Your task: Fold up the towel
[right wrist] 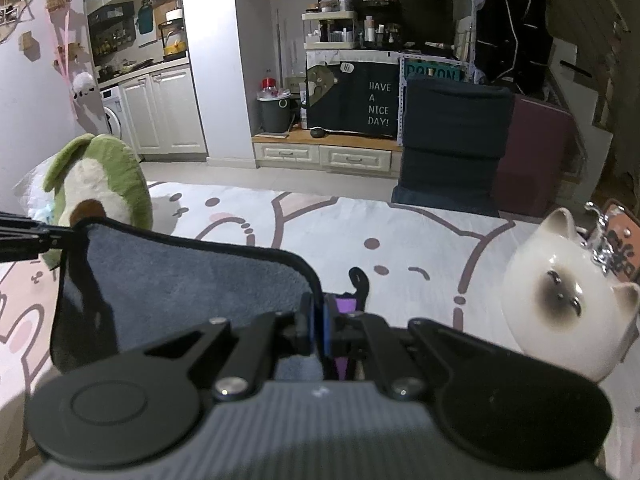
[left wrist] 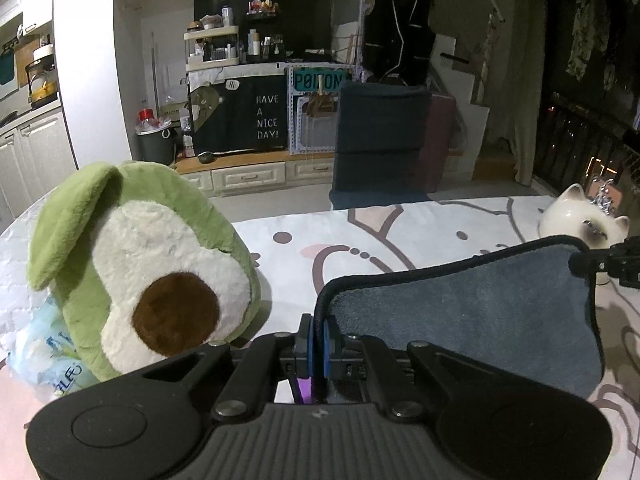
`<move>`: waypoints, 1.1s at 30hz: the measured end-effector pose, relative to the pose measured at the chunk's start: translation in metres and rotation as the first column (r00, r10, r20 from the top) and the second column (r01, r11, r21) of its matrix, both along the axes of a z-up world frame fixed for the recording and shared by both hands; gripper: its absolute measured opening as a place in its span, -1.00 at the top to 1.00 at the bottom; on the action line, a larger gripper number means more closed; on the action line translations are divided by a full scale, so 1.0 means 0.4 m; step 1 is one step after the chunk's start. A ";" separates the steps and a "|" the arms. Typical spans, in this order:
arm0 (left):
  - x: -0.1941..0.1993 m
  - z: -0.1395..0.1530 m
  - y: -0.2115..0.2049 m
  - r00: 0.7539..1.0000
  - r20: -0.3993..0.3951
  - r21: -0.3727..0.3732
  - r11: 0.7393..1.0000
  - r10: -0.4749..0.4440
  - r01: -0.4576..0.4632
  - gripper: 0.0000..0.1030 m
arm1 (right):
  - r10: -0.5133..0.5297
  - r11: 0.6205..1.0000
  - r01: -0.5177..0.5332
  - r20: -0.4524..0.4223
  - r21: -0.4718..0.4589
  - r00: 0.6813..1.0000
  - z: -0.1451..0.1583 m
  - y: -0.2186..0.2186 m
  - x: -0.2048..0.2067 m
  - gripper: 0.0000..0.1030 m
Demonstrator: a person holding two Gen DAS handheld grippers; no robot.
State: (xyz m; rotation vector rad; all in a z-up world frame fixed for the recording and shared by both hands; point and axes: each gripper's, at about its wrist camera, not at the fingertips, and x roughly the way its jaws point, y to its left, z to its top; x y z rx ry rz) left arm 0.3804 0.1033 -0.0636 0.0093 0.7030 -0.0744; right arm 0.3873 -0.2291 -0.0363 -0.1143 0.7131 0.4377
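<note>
A blue-grey towel point(left wrist: 472, 312) with a dark hem hangs lifted above the patterned table, stretched between both grippers. My left gripper point(left wrist: 319, 340) is shut on the towel's left corner. My right gripper point(right wrist: 319, 328) is shut on the towel's point(right wrist: 184, 276) right corner. In the left wrist view the right gripper point(left wrist: 612, 262) shows at the right edge, on the towel's far corner. In the right wrist view the left gripper point(right wrist: 36, 236) shows at the left edge, on the other corner. The towel's lower part is hidden behind the gripper bodies.
A green avocado plush point(left wrist: 140, 272) stands on the table to the left, with a blue packet point(left wrist: 44, 356) beside it. A white ceramic cat point(right wrist: 560, 296) stands to the right. The cartoon-print tablecloth point(right wrist: 320, 224) stretches ahead. A dark chair point(left wrist: 380, 136) stands beyond the far edge.
</note>
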 end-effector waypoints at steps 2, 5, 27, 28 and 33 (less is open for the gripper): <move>0.019 -0.007 0.001 1.000 -0.004 0.002 1.000 0.005 -0.005 0.91 | -0.001 1.000 0.001 -0.002 -0.001 1.000 -0.006 0.008 0.018 0.90; 0.040 -0.013 0.001 1.000 -0.007 0.003 1.000 0.009 -0.009 0.91 | -0.002 1.000 0.002 -0.002 -0.007 1.000 -0.012 0.018 0.038 0.90; 0.107 -0.071 -0.006 0.997 -0.071 0.021 1.000 0.016 -0.015 0.86 | -0.018 0.998 0.015 -0.055 -0.066 0.998 -0.061 0.055 0.097 0.89; 0.110 -0.075 -0.006 0.996 -0.090 0.017 1.000 0.021 -0.020 0.79 | -0.020 0.998 0.017 -0.058 -0.063 0.998 -0.063 0.055 0.099 0.89; 0.110 -0.092 -0.008 0.988 -0.144 0.029 0.998 0.055 -0.051 -0.26 | -0.033 0.999 0.032 -0.095 -0.009 0.995 -0.082 0.052 0.110 -0.22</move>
